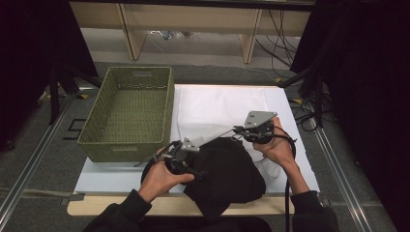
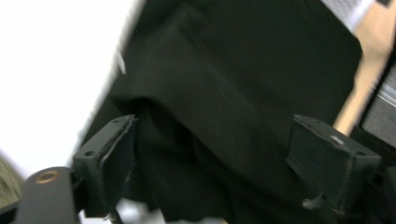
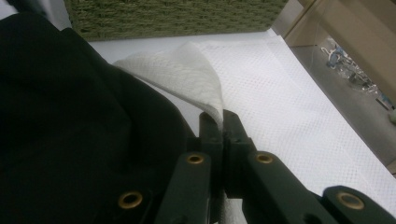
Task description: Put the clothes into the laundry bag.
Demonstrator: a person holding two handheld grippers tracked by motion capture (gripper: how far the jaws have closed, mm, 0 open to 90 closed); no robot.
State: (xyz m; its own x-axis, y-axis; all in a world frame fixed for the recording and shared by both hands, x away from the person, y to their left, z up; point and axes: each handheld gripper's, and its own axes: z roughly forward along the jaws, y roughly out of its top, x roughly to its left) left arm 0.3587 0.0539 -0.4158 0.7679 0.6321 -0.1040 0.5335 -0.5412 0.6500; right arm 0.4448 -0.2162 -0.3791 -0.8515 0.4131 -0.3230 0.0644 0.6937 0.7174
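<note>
Black garment: blurred in the left gripper view, its far edges cut off.
White cloth: near part hidden under the garment.
Green basket: cut off by the top edge.

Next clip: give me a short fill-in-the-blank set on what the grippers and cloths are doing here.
1. The right gripper is shut on a corner of the ____ cloth.
2. The left gripper has its jaws ____ over the black garment.
3. The woven basket stands to the ____ of the white cloth in the high view.
4. The basket is coloured ____.

Missing words: white; open; left; green
</note>
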